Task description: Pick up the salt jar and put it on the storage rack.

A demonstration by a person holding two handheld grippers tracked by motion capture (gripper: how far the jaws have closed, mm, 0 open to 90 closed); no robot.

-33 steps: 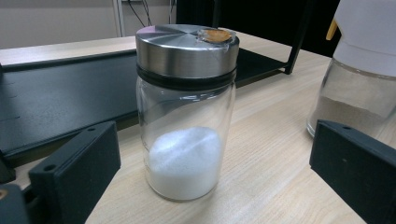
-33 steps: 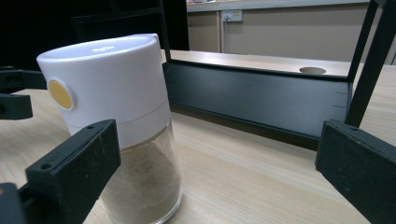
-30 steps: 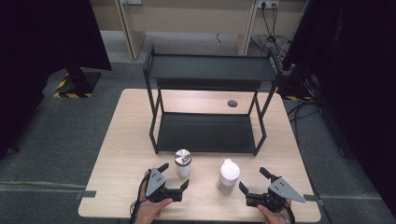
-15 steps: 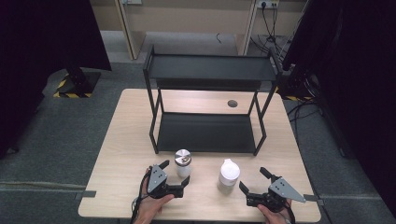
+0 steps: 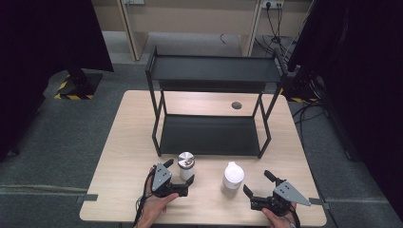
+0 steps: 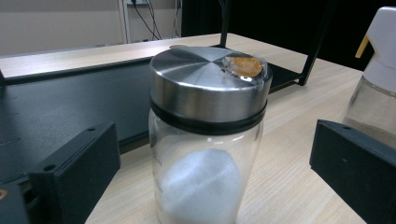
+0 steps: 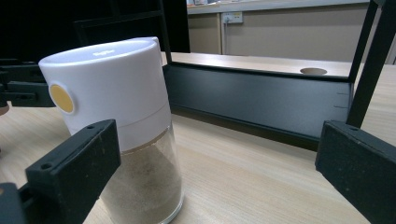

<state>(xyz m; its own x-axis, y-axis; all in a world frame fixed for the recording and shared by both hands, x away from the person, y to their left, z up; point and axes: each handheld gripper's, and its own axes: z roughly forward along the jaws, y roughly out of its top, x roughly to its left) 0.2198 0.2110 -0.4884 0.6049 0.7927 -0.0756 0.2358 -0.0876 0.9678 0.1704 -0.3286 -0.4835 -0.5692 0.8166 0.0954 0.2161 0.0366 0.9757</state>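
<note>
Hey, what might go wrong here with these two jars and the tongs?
The glass jar with the steel lid sits between the open left tongs; closing off-centre might tip it. The white-capped glass jar stands toward one side of the open right tongs, so a jaw could knock it over. The black metal shelf is close behind.

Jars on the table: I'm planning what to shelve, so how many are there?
2. The steel-lidded jar stands between the open left gripper's jaws; the white-capped jar stands beside the open right gripper.

White-capped jar (image 7: pixel 119 135) beside open claw (image 7: pixel 219 172)
</note>
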